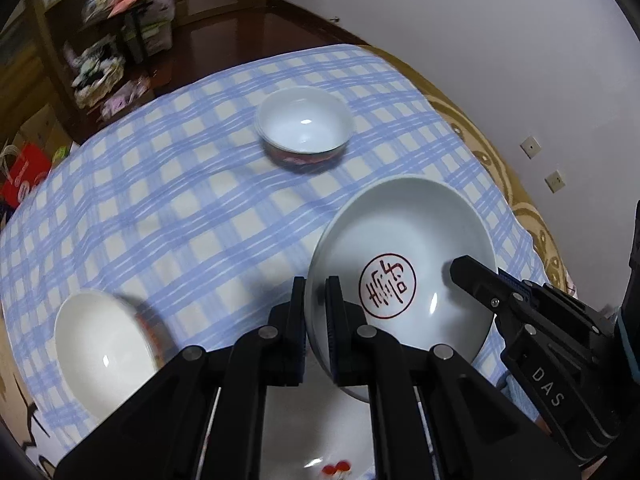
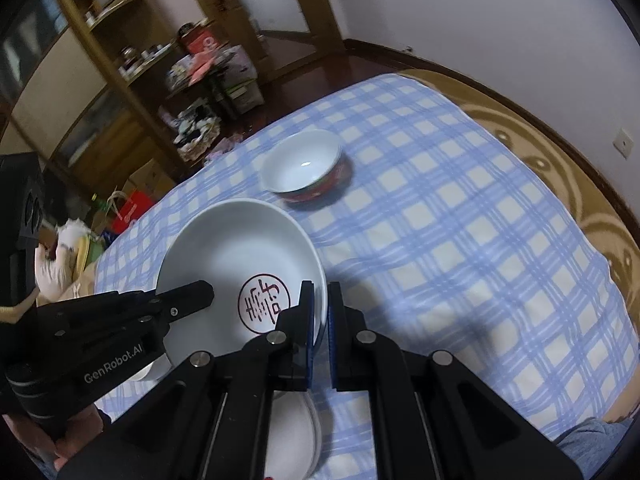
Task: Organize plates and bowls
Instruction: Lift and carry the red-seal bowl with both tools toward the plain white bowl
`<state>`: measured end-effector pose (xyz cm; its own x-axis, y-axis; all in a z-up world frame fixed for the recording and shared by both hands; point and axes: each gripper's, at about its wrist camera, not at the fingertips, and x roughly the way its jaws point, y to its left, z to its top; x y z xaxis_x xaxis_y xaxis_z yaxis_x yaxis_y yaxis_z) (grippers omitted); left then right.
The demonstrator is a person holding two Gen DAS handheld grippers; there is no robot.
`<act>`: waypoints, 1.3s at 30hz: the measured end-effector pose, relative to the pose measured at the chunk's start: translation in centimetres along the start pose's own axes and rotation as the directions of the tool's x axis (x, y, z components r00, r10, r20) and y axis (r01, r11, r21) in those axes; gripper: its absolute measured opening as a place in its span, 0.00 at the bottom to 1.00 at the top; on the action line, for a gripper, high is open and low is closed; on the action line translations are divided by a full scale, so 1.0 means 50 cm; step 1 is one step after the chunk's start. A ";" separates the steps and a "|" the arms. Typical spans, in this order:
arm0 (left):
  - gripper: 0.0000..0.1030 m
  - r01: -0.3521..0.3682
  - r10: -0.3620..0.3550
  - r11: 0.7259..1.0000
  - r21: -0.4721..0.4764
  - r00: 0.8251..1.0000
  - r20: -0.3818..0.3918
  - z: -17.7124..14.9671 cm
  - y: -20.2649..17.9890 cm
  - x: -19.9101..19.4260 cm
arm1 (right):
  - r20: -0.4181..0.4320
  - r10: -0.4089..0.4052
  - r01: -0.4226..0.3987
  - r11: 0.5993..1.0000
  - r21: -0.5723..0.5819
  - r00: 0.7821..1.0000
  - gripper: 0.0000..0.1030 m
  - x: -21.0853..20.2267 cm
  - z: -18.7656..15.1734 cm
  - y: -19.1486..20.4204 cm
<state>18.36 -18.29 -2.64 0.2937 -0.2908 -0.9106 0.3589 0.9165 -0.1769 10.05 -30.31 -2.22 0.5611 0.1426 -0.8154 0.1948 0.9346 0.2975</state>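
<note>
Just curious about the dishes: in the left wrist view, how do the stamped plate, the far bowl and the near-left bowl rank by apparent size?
1. Stamped plate.
2. Near-left bowl.
3. Far bowl.
The bowls may match; nearness could enlarge one.

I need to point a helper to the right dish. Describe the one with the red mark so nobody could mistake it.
Start at the blue-checked tablecloth. Near its edge, lifted above it, the shallow white plate is pinched at opposite rims by the left claw and the right claw. Unlike the far bowl and the near bowl, it bears a red circular character stamp inside.

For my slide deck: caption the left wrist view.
Both grippers clamp a white plate above the checked tablecloth.
</note>
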 end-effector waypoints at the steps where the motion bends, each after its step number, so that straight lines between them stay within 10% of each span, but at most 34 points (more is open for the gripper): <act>1: 0.09 -0.008 0.008 1.000 -0.004 1.000 0.005 -0.005 0.009 -0.007 | -0.003 0.007 -0.007 1.000 -0.007 1.000 0.07 0.001 -0.003 0.015; 39: 0.09 -0.135 0.143 0.972 -0.193 0.989 0.027 -0.189 0.341 -0.182 | -0.074 0.156 -0.168 0.969 -0.182 0.985 0.06 0.035 -0.104 0.374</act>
<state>13.41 2.57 -0.88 0.3661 -0.1645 -0.9159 0.1379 0.9830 -0.1214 10.46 -10.89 -0.68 0.5232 0.3108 -0.7935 -0.0517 0.9410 0.3345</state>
